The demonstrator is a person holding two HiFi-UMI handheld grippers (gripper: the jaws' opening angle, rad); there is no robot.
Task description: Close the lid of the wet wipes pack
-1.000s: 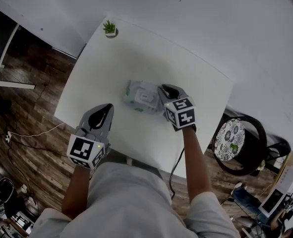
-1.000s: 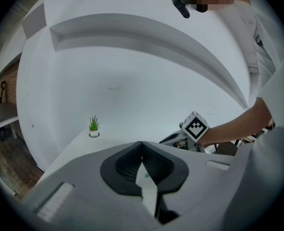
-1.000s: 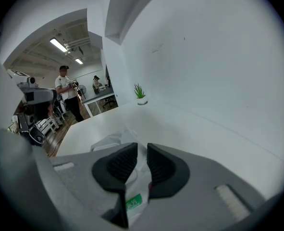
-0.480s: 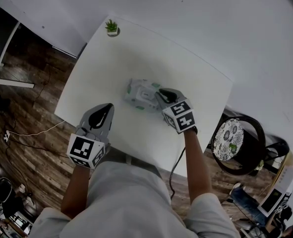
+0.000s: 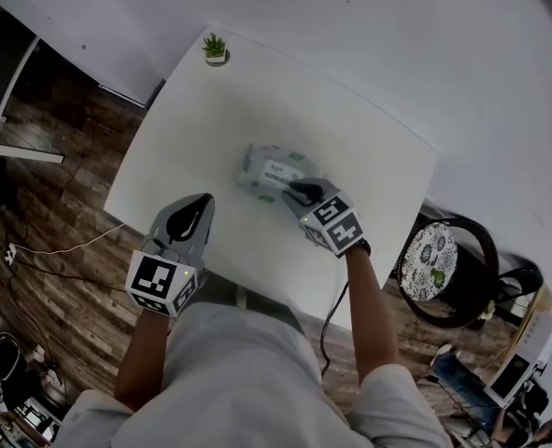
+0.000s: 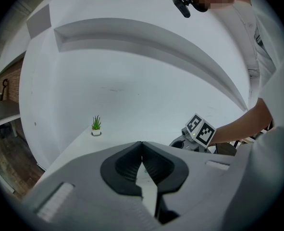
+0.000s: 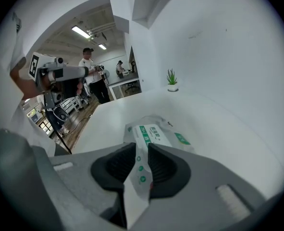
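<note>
The wet wipes pack (image 5: 271, 172) lies near the middle of the white table (image 5: 210, 119), white with green print. Its lid looks flat on top in the right gripper view, where the pack (image 7: 156, 134) stretches away from the jaws. My right gripper (image 5: 297, 192) sits at the pack's near right end. Seen from its own camera, the right gripper (image 7: 141, 163) is shut on that end, with the wrapper pinched between the jaws. My left gripper (image 5: 191, 215) hovers over the table's front left part, apart from the pack. In its own view the left gripper (image 6: 142, 147) is shut with nothing in it.
A small potted plant (image 5: 216, 49) stands at the table's far left corner. A round seat with a patterned cushion (image 5: 431, 263) is on the floor to the right. Cables lie on the wood floor at the left. People stand far off (image 7: 91, 76).
My right gripper has moved left from beside the pack's right end onto its near end and closed on it. The left gripper has stayed in place.
</note>
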